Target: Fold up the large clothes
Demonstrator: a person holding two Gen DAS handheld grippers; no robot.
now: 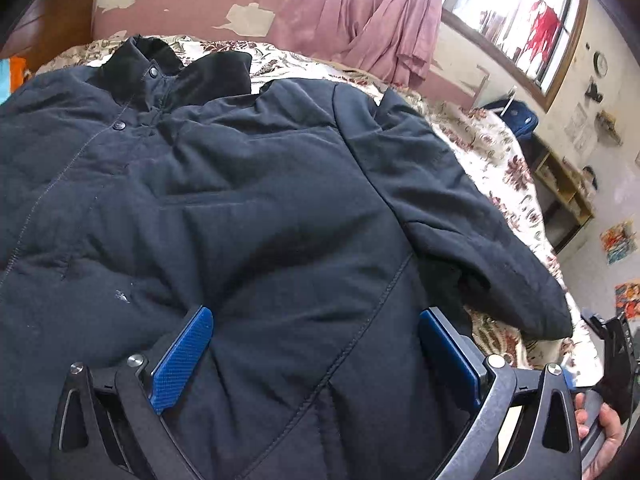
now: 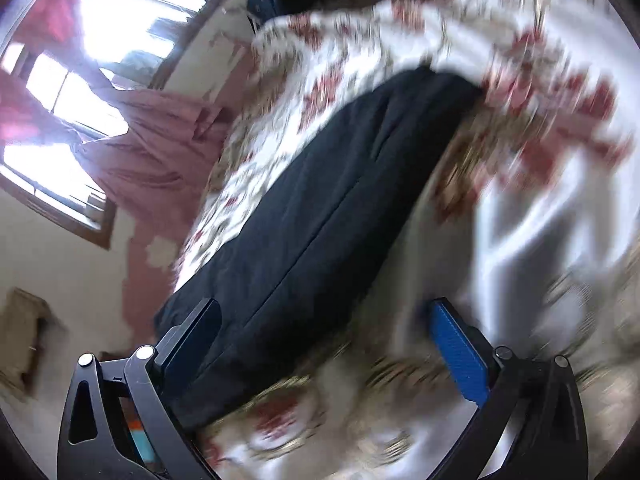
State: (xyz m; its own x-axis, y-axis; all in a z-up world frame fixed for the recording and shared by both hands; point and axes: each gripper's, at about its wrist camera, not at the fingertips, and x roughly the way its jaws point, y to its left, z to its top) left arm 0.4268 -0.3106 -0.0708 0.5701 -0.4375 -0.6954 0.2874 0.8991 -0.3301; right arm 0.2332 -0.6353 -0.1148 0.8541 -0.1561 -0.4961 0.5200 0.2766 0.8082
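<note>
The dark navy jacket (image 1: 248,208) lies spread front-up on the floral bedspread (image 1: 488,152), and it fills most of the left wrist view. Its black collar (image 1: 180,68) stands up at the far end of the jacket, with two snap buttons showing just beneath it along the placket. One sleeve (image 1: 460,216) runs down the jacket's right side, slightly apart from the body, its cuff end resting on the bedspread.

The left gripper (image 1: 316,356) sits low over the jacket's near hem, claw spread wide, blue pads on either side of a fold of fabric (the fabric bulges up between them, but the pads are not closed on it). A hand (image 1: 600,428) shows at the corner beside the gripper, wrapped round its handle.

Over in the right wrist view everything is heavily blurred. The jacket (image 2: 320,208) appears as a long dark band across the bedspread (image 2: 520,80). The right gripper (image 2: 324,344) is also spread wide, one finger over the jacket's near edge, the other over the bedspread beside the jacket; whether either touches the cloth, I cannot tell through the blur.

Beyond the jacket, past its collar, a pink curtain (image 1: 372,16) hangs bunched against a peeling wall, and a bright window (image 1: 516,20) sits beside the curtain. A low wooden shelf (image 1: 560,196) stands beyond the sleeve side of the jacket, off the bed.
</note>
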